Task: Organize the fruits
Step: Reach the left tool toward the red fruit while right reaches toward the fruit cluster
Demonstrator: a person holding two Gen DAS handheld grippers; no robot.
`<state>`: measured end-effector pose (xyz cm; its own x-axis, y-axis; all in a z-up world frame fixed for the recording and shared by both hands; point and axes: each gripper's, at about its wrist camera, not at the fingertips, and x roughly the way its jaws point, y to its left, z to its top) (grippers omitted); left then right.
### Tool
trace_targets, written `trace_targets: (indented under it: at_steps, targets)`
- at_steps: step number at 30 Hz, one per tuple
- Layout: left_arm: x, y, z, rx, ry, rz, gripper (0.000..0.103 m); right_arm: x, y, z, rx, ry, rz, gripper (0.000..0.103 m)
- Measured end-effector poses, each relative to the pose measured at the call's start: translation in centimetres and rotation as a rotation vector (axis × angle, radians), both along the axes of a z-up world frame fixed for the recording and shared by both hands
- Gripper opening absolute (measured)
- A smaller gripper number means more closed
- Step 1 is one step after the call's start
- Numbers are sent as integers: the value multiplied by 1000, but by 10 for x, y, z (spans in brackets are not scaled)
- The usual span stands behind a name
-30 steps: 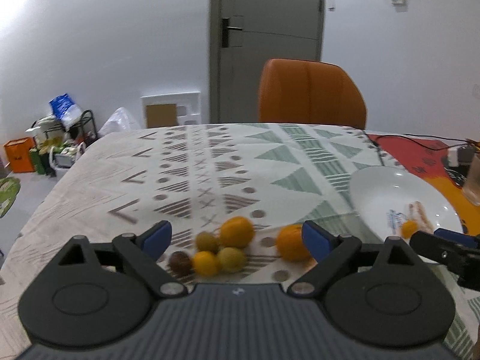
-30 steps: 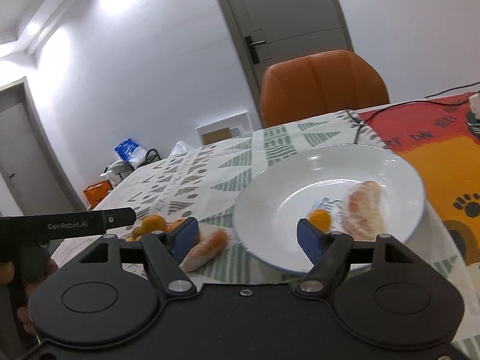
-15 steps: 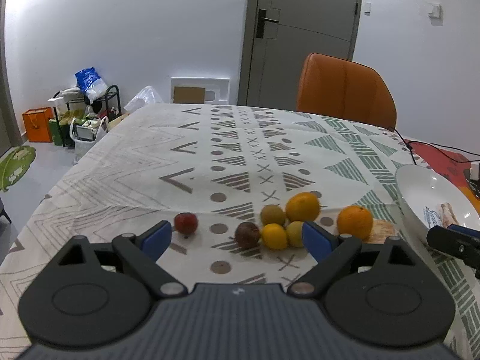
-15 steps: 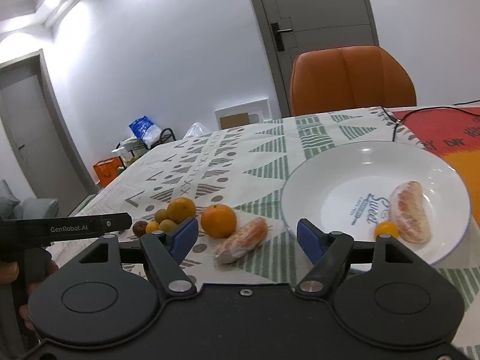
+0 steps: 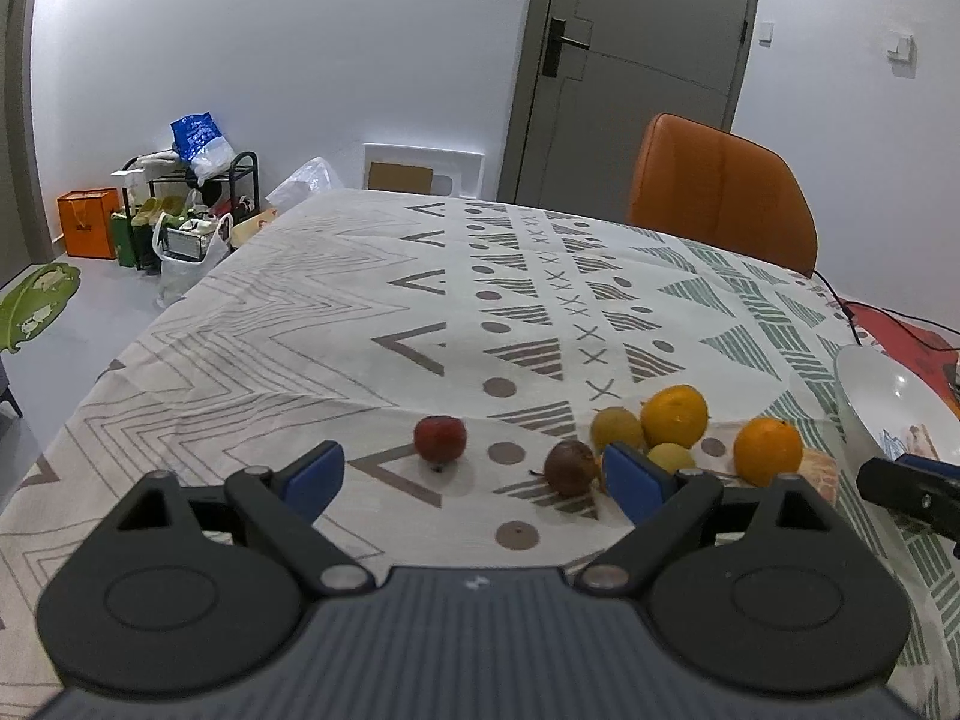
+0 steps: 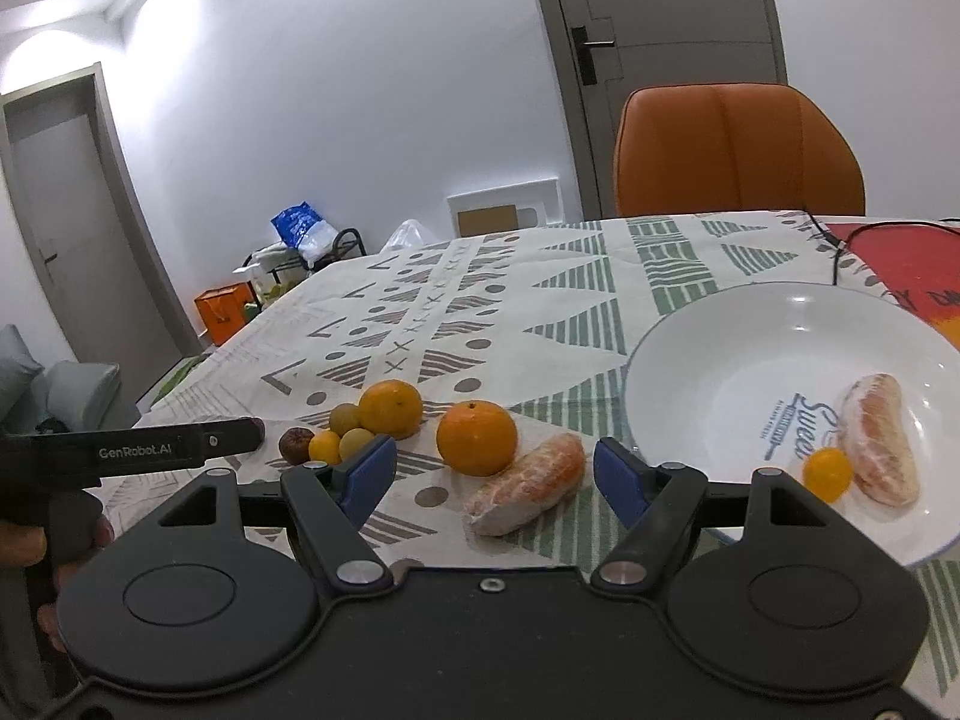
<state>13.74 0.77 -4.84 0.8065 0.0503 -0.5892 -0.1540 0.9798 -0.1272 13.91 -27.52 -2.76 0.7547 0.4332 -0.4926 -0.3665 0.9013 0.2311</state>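
Note:
My left gripper [image 5: 474,477] is open over the patterned tablecloth, with a small red fruit [image 5: 440,438] and a brown fruit [image 5: 571,468] lying beyond its fingertips. Two oranges [image 5: 674,415] [image 5: 767,452] and small yellow-green fruits [image 5: 616,429] cluster to the right. My right gripper [image 6: 495,471] is open, with a peeled, wrapped orange segment [image 6: 528,492] on the cloth between its blue pads, untouched. An orange [image 6: 476,437] sits just behind it. The white plate [image 6: 720,348] at right holds another peeled segment [image 6: 882,438] and a small yellow fruit [image 6: 827,474].
An orange chair [image 6: 738,150] stands at the table's far side. A black cable [image 6: 840,240] runs over a red and orange mat [image 6: 900,264] behind the plate. Left of the table are a shoe rack and bags [image 5: 174,222] on the floor.
Both views have swung left. The red fruit has come into the left view, and the fruit cluster and wrapped segment now lie ahead of the right gripper, with the plate shifted right.

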Motion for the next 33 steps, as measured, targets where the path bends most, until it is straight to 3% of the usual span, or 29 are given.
trace_targets:
  at_steps: [10, 22, 25, 27, 29, 33]
  targets:
    - [6, 17, -8, -44, -5, 8, 86, 11, 27, 0, -14, 19, 66, 72]
    - [21, 29, -18, -107, 0, 17, 62, 23, 66, -4, -34, 46, 159, 56]
    - [23, 29, -19, -103, -6, 16, 50, 25, 75, -6, -42, 55, 175, 51]
    - [25, 30, -20, -113, -4, 3, 31, 28, 78, -7, -45, 61, 178, 48]
    - [26, 31, -20, -120, 3, -2, 21, 30, 80, -8, -43, 66, 177, 45]
    - [21, 35, -16, -136, -7, -2, 21, 35, 83, -11, -52, 74, 169, 40]
